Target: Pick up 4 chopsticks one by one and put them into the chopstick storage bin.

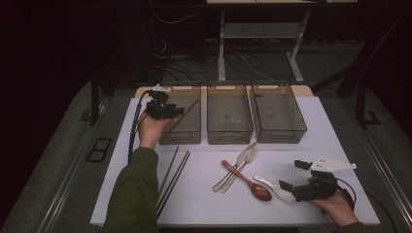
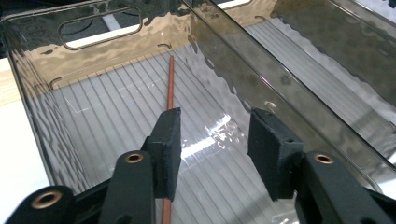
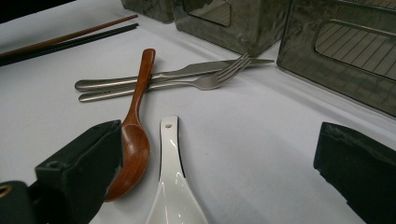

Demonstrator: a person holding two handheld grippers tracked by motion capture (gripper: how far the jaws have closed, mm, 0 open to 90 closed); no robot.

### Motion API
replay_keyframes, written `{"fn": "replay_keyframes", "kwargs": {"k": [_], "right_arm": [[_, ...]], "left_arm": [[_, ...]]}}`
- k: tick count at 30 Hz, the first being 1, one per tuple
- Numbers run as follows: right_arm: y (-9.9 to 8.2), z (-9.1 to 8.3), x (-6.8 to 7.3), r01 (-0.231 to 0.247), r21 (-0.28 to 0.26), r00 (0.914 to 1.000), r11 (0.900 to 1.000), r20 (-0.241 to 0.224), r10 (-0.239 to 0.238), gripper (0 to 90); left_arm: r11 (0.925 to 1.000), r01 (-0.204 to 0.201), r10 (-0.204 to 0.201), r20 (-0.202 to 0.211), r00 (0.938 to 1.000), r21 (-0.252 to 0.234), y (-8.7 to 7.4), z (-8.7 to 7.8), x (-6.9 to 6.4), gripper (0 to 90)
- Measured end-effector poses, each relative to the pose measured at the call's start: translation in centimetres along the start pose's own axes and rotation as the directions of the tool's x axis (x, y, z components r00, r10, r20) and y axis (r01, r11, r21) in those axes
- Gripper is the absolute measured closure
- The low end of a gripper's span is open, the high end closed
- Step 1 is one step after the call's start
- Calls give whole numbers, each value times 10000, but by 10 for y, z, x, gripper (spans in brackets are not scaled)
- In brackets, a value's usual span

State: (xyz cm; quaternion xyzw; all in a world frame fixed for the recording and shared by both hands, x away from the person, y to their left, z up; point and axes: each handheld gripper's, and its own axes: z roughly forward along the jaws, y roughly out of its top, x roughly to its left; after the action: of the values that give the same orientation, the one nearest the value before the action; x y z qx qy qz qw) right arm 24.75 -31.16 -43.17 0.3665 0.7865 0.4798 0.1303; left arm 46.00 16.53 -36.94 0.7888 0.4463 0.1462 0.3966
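Observation:
My left gripper point(image 1: 167, 110) hovers over the near left corner of the left smoked-plastic bin point(image 1: 180, 136). In the left gripper view its pads stand apart around my left gripper point(image 2: 217, 144). A brown chopstick point(image 2: 171, 84) lies on the ribbed floor of that bin point(image 2: 93, 51) and passes just under the left pad, untouched. That chopstick point(image 1: 187, 112) slants across the bin in the high view. My right gripper point(image 1: 293, 175) rests wide open at the table's front right. A white ceramic spoon point(image 3: 172, 186) lies between the jaws of my right gripper point(image 3: 219, 182).
Two more bins, middle point(image 1: 229, 131) and right point(image 1: 278, 133), stand in a row behind. On the white table lie a wooden spoon point(image 1: 248, 182), a fork and a knife point(image 1: 238, 167), and several chopsticks point(image 1: 172, 177) near the left forearm.

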Motion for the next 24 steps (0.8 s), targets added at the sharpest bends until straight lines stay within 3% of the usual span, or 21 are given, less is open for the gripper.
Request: {"fn": "replay_keyframes", "kwargs": {"k": [9, 24], "right_arm": [[0, 1, 1, -17, 23, 10000, 10000, 2, 17, 13], [0, 1, 1, 36, 43, 10000, 10000, 16, -36, 14]], "left_arm": [[9992, -15, 28, 316, 9995, -406, -10, -20, -10, 395], [9968, -725, 745, 585, 9955, -350, -32, -52, -39, 300]]}}
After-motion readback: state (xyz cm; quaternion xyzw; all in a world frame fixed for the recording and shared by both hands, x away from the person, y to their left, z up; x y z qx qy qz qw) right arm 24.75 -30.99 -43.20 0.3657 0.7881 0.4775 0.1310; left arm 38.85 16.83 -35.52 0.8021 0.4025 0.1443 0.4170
